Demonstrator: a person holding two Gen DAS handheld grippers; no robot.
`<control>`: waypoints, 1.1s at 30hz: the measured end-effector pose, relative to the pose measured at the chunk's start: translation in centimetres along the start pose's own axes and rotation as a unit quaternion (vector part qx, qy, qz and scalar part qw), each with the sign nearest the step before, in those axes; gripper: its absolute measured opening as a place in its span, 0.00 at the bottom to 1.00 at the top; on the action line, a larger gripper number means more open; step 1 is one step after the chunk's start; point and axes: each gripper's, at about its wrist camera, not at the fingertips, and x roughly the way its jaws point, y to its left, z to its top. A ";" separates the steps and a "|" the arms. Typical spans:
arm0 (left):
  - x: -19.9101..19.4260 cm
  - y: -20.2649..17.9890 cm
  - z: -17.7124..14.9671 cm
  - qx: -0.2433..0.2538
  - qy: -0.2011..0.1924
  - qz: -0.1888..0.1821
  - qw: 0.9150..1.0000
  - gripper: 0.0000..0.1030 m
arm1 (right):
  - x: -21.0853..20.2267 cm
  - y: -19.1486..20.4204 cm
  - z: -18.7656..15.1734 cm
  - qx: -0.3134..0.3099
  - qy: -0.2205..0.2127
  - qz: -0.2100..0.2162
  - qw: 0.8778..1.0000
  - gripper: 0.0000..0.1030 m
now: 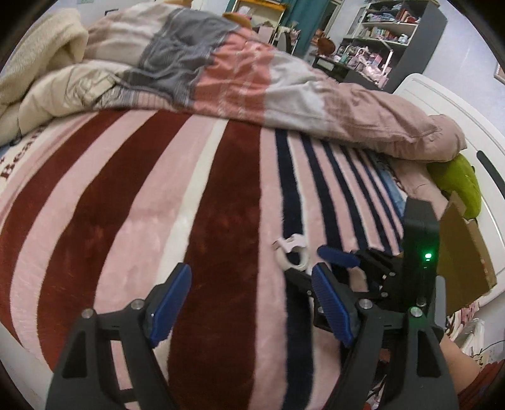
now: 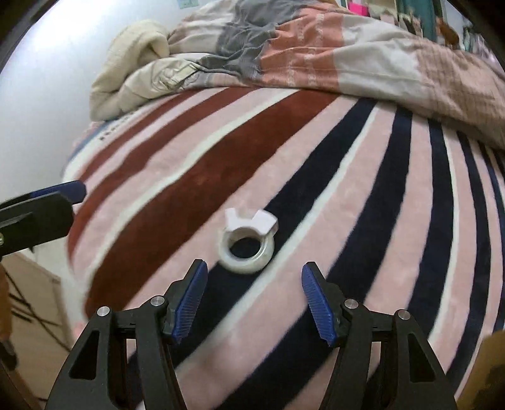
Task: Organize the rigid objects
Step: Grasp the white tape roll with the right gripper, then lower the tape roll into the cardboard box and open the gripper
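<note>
Home bedroom, striped blanket (image 1: 221, 189), rumpled duvet (image 1: 252, 79), cluttered shelves (image 1: 391, 28)

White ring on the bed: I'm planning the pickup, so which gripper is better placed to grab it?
Right. The right gripper is open with the white ring just ahead between its fingers; the left gripper points beside it.

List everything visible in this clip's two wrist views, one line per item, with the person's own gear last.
ring-shaped part: 1, white, lying on the blanket just ahead of the right tool
striped blanket: 1, pink, maroon, navy and white, covering the bed
quilt: 1, pink, grey and white patches, bunched at far side
cream bedding: 1, far left
cardboard box: 1, brown, right edge
green plush: 1, beside the box
shelving: 1, grey, cluttered, background
left tool: open, empty
right tool: open, empty
</note>
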 end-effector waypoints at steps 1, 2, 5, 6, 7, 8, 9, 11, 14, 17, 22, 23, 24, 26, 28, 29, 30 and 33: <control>0.3 0.2 -0.1 -0.002 0.003 0.000 1.000 0.74 | 0.3 0.2 0.1 -0.008 -0.001 -0.003 1.000 0.57; 0.6 0.3 -0.2 -0.005 0.005 -0.001 1.000 0.74 | 0.4 0.4 0.2 -0.017 -0.004 -0.005 1.000 0.55; 1.0 0.3 -0.3 -0.009 0.010 -0.005 1.000 0.74 | 0.3 1.2 0.2 -0.047 -0.015 -0.012 0.999 0.35; 0.9 0.1 -0.2 -0.006 0.011 -0.006 1.000 0.74 | 0.1 1.4 0.2 -0.053 -0.017 -0.018 0.998 0.35; 0.7 -0.1 -0.2 -0.003 0.011 -0.007 1.000 0.74 | 0.2 1.7 0.3 -0.056 -0.019 -0.021 0.998 0.35; 0.4 -0.6 -0.2 0.003 0.010 -0.011 1.000 0.74 | -0.1 1.7 0.3 -0.056 -0.021 -0.020 0.998 0.35; 0.1 -1.1 -0.2 0.007 0.009 -0.016 1.000 0.74 | -1.0 1.7 0.1 -0.052 -0.024 -0.013 0.998 0.35; -0.6 -2.6 0.1 0.022 0.006 -0.029 0.999 0.74 | -2.3 1.9 0.1 -0.048 -0.032 0.000 0.998 0.35; -1.9 -5.5 0.4 0.043 -0.001 -0.071 0.997 0.74 | -6.3 2.6 0.0 -0.058 -0.061 0.018 0.996 0.35; -3.4 -8.5 0.9 0.060 -0.008 -0.119 0.991 0.63 | -10.8 3.0 -0.2 -0.069 -0.096 0.032 0.992 0.35; -6.0 -14.5 1.8 0.107 -0.022 -0.162 0.981 0.34 | -17.3 2.3 -1.1 -0.081 -0.143 0.013 0.986 0.35; -6.3 -15.6 2.0 0.117 -0.024 -0.163 0.979 0.32 | -18.3 1.8 -1.4 -0.081 -0.151 0.006 0.985 0.35; -6.5 -16.9 2.1 0.127 -0.024 -0.167 0.977 0.32 | -19.3 1.3 -1.7 -0.079 -0.159 0.002 0.984 0.35; -6.8 -19.5 2.3 0.146 -0.025 -0.176 0.973 0.32 | -21.3 0.0 -2.4 -0.071 -0.173 -0.008 0.982 0.35; -6.6 -22.5 2.4 0.166 -0.023 -0.179 0.970 0.32 | -23.1 -1.6 -3.1 -0.061 -0.184 -0.022 0.981 0.35; -6.3 -23.8 2.4 0.174 -0.020 -0.180 0.968 0.32 | -23.8 -2.5 -3.5 -0.053 -0.186 -0.028 0.981 0.35; -6.1 -24.8 2.4 0.181 -0.017 -0.181 0.966 0.32 | -24.5 -3.5 -3.9 -0.044 -0.188 -0.034 0.981 0.35; -4.8 -28.6 2.4 0.204 -0.003 -0.190 0.960 0.32 | -25.9 -6.2 -4.9 -0.026 -0.187 -0.053 0.981 0.35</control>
